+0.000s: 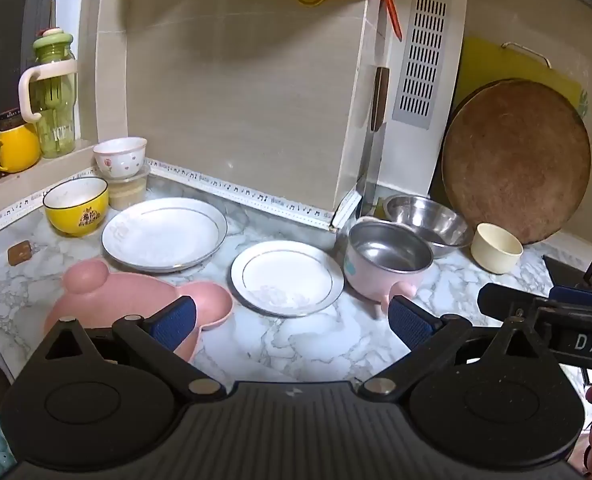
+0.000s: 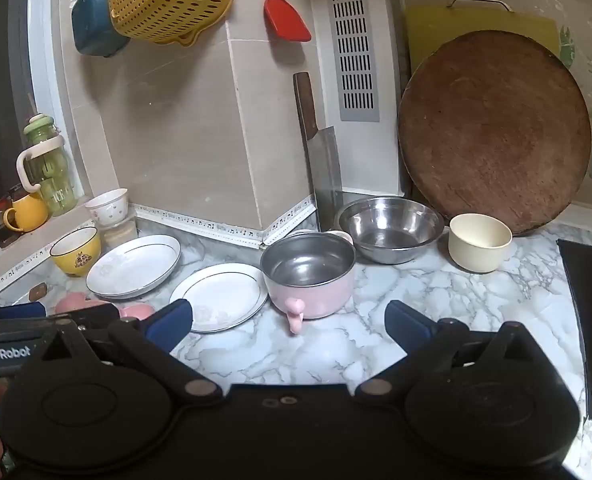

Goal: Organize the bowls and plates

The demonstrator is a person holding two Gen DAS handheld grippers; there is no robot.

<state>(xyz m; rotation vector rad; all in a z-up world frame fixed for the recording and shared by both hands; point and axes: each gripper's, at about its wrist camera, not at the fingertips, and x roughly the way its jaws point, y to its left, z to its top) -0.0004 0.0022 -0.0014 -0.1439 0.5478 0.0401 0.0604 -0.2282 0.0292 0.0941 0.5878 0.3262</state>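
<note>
Over a marble counter (image 2: 436,280), my left gripper (image 1: 292,322) and right gripper (image 2: 288,322) hang spread wide, nothing between the pads. Ahead of my left jaws lies a small white plate (image 1: 287,278), a larger plate (image 1: 164,234) beyond-left, a pink bear dish (image 1: 136,300) beside my left finger. A pink pot (image 2: 310,276) sits just ahead of my right jaws.

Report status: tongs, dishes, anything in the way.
Both tongs open, empty: left, right. Plates and bowls spread on counter, unsorted. Cleaver leans behind the bowls.
</note>
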